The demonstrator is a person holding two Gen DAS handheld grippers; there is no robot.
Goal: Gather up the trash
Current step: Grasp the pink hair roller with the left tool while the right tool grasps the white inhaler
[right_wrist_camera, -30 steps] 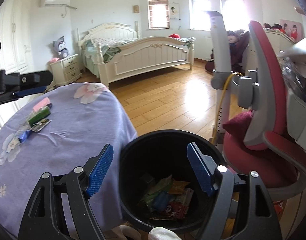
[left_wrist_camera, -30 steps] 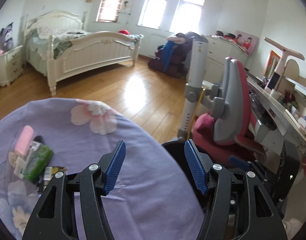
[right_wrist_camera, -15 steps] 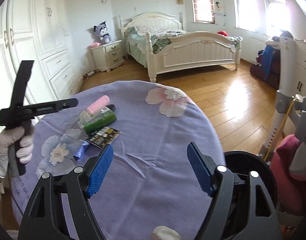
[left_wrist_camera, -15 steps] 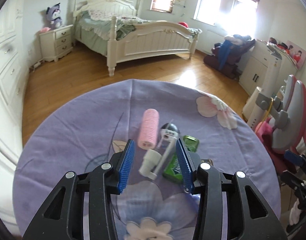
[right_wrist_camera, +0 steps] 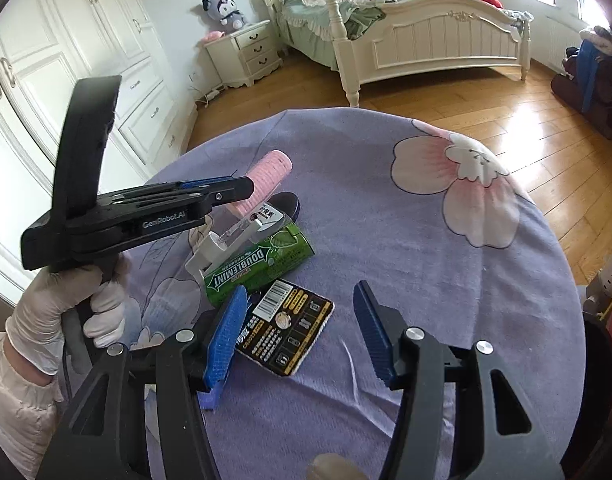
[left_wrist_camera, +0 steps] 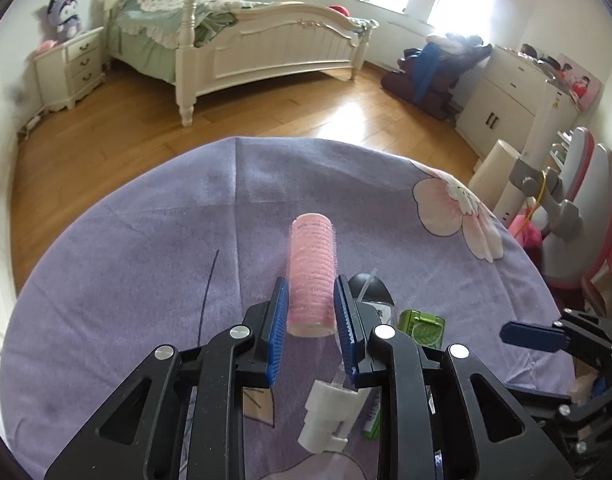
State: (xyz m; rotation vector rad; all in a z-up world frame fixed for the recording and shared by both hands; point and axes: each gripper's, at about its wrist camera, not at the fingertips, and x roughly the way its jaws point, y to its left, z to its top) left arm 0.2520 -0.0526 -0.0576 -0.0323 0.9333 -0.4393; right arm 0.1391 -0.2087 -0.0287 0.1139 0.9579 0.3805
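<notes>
On the purple floral tablecloth (left_wrist_camera: 145,260), left wrist view: left gripper (left_wrist_camera: 310,322) blue ribbed pads flank the pink hair roller (left_wrist_camera: 312,272), a bristly cylinder, nearly closed on it; firm contact unclear. White plastic pump piece (left_wrist_camera: 330,416) lies under the fingers, glossy green gum pack (left_wrist_camera: 422,326) to the right.

Right wrist view: adds the gloved left hand (right_wrist_camera: 61,312) gripping the handle, and the Doublemint label. Right gripper (right_wrist_camera: 301,332) wide open, holding nothing, over a flat black barcode card (right_wrist_camera: 285,332) just beside the gum pack (right_wrist_camera: 261,264).
</notes>
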